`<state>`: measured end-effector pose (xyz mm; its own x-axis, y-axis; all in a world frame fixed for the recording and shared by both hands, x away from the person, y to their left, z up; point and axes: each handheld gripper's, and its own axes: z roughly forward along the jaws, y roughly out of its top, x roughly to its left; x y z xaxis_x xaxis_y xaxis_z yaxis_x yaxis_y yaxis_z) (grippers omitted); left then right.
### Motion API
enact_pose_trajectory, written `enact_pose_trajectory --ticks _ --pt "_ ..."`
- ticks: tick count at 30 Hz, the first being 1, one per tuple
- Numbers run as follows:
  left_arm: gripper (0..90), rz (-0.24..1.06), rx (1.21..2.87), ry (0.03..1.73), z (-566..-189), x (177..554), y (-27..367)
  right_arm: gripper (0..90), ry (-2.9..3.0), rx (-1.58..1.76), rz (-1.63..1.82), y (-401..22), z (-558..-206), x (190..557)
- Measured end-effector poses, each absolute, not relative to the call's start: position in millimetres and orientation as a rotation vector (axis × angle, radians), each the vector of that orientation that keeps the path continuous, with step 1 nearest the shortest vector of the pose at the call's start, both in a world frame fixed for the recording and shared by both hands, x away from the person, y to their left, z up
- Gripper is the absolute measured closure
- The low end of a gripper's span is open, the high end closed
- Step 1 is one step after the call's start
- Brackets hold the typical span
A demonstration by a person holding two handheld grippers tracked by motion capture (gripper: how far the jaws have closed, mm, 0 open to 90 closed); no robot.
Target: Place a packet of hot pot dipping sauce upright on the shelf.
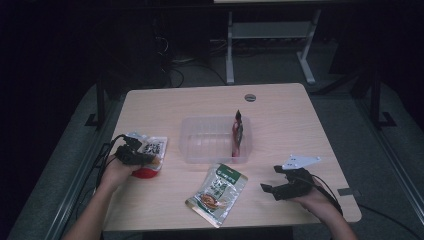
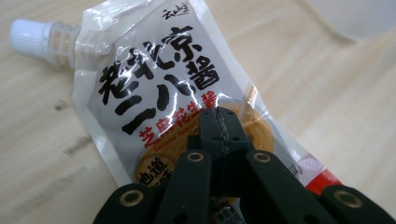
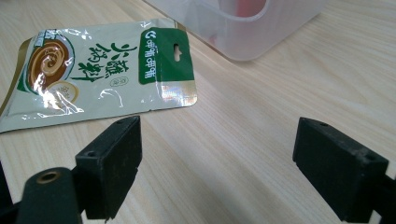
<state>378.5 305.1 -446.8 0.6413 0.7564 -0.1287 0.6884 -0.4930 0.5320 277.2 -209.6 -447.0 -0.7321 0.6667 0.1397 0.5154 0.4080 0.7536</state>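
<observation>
A white spouted sauce pouch (image 1: 154, 146) with black characters and a red bottom lies at the table's left. My left gripper (image 1: 149, 159) is over it with its jaws together. In the left gripper view the shut tips of the left gripper (image 2: 219, 122) lie against the pouch (image 2: 159, 79); nothing shows between them. A green and white sachet (image 1: 218, 192) lies flat near the front middle. My right gripper (image 1: 270, 178) stands open to its right, just above bare wood. In the right gripper view the right gripper (image 3: 217, 158) has its jaws wide apart, with the sachet (image 3: 93, 70) ahead on the left.
A clear plastic container (image 1: 215, 120) sits mid-table with a red packet (image 1: 237, 132) standing against its right wall. The container's corner (image 3: 261, 32) lies ahead of the right gripper. The wooden table (image 1: 280, 110) has a round cable hole (image 1: 250, 97) at the back.
</observation>
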Motion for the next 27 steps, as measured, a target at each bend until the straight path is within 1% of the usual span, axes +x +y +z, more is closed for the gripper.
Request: enact_pose_trajectory --ticks 6,10,15,18,22,24,27 --pt "90.0 0.118 2.344 1.057 -446 359 299 15.2 2.479 1.049 1.225 -209 -447 277" --pt "90.0 0.063 2.344 1.022 -446 345 295 15.3 2.478 1.051 1.227 -210 -447 277" --pt "90.0 0.068 2.377 0.973 -444 331 290 15.3 2.476 1.040 1.228 -211 -447 278" --pt "90.0 0.093 2.334 0.989 -437 336 293 15.2 2.476 1.047 1.225 -209 -447 278" --pt "90.0 0.206 2.272 1.037 -421 355 300 15.2 2.478 1.033 1.228 -208 -447 278" --pt "90.0 0.239 2.259 1.069 -421 365 302 15.3 2.479 1.045 1.226 -208 -447 279" --pt "90.0 0.281 2.265 1.136 -431 380 304 15.3 2.479 1.038 1.226 -209 -448 279"
